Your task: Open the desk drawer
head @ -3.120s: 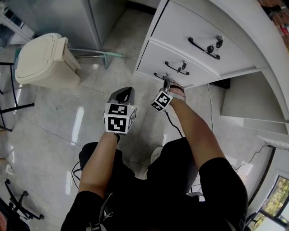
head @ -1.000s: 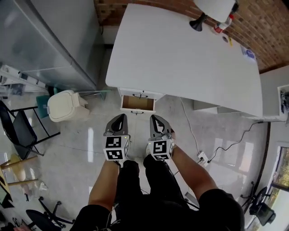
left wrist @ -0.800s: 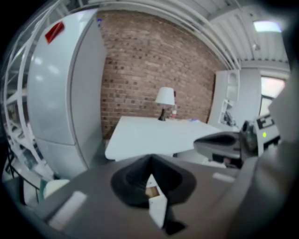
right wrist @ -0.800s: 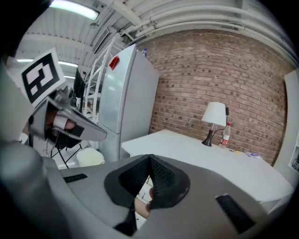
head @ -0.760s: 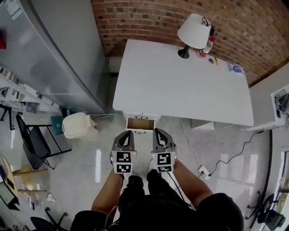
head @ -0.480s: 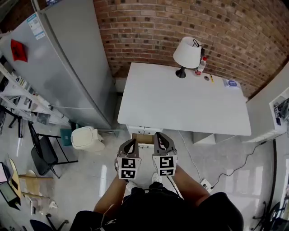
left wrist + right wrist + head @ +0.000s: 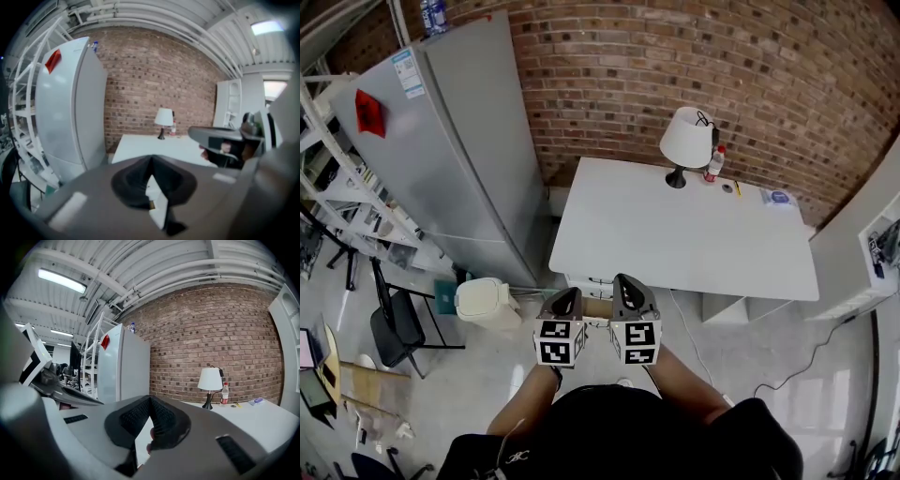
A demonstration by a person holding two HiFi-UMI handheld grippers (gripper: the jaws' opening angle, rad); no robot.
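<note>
Left gripper (image 7: 151,158): jaws closed together at the tips. Beyond them stands a white desk (image 7: 136,147) bearing a lamp (image 7: 164,118), set against a brick wall (image 7: 150,75), with a fridge (image 7: 70,108) to its left. The right gripper (image 7: 208,136) shows at the right edge.

No legible text or labels

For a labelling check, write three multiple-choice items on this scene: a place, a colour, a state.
1. The lamp stands: A on the desk by the brick wall; B on a stool; C hung from the ceiling.
2. The bin is: A red; B cream; C black.
3. The left gripper and right gripper are: A wide open; B clamped on a handle; C shut, empty.
Key: A, its base rests at the desk's far edge; B, pale lid and body; C, jaw tips meet, nothing between.
</note>
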